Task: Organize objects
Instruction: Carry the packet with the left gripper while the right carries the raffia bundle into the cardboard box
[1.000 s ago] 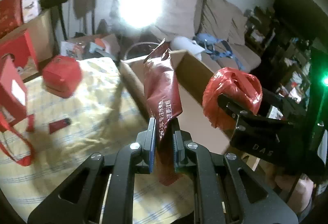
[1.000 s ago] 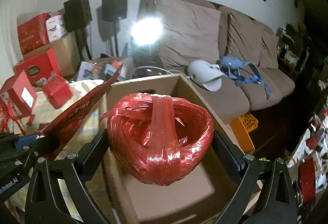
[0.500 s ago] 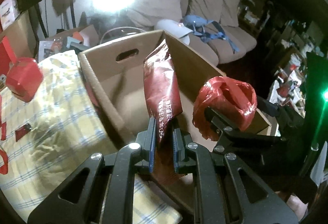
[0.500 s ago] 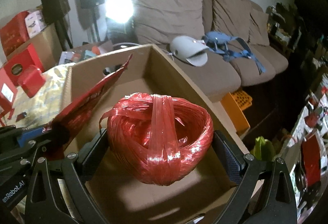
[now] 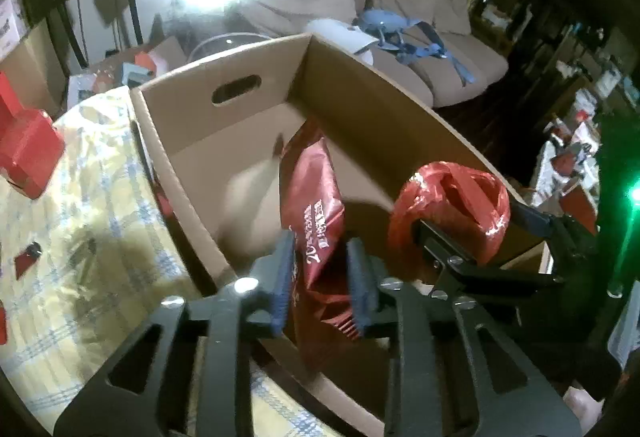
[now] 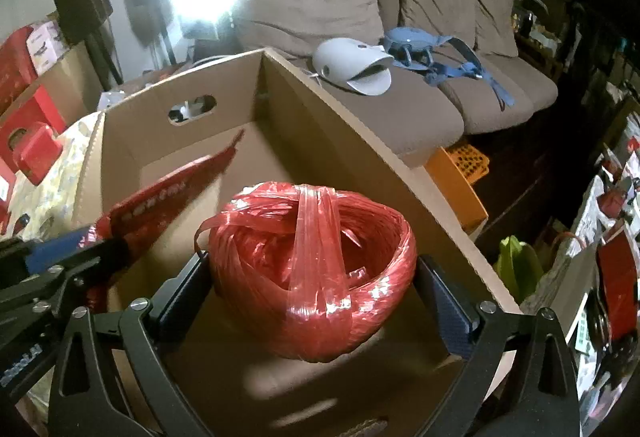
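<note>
Cardboard box (image 5: 224,173) lies empty; left gripper (image 5: 322,277), fingers spread, frees a red pouch (image 5: 316,197) into it; right gripper (image 6: 310,285) pinches red twine (image 6: 308,269), unreleased.

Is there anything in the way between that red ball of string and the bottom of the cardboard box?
Nothing visible. The red ball of string, held in the right gripper, hangs over bare box floor inside the cardboard box. The red packet sits off to its left between the left gripper's fingers.
</note>
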The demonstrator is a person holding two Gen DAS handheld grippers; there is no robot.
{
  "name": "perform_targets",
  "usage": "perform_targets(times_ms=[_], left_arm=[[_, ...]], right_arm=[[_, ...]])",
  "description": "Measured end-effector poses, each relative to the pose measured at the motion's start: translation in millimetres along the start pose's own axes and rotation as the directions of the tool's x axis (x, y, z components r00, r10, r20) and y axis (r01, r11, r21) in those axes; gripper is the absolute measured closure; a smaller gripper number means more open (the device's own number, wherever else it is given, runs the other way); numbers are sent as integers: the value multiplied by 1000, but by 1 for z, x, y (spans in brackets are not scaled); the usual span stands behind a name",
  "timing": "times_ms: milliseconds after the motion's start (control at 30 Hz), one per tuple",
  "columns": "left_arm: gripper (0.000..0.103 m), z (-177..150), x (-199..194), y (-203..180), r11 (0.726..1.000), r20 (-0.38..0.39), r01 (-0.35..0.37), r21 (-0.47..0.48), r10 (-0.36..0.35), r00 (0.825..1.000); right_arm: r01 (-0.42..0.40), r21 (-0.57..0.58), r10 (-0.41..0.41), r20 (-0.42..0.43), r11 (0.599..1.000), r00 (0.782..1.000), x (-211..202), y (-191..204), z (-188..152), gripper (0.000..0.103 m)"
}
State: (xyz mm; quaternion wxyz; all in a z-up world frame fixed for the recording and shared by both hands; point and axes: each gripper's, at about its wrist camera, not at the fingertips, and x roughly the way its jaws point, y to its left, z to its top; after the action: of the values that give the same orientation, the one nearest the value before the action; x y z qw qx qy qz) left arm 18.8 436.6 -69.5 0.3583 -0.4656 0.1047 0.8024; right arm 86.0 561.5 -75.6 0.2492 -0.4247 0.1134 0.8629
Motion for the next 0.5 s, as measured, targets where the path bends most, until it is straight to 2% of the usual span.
perform_targets(times_ms=[133,267,500], left_arm=[[47,-1,-9,5,1000,18,-3,-17,4,1000],[36,-1,-21,12,1000,26,-5,-31,6,1000],[14,-8,-51,41,997,55,-34,-71,38,998]], right_arm=[[8,-2,-8,-4,1000,1000,-3,-2,0,3],[13,-8,-13,23,1000,1000,-17,2,6,1],[-38,-29,40,46,999,998,-41,26,18,1]])
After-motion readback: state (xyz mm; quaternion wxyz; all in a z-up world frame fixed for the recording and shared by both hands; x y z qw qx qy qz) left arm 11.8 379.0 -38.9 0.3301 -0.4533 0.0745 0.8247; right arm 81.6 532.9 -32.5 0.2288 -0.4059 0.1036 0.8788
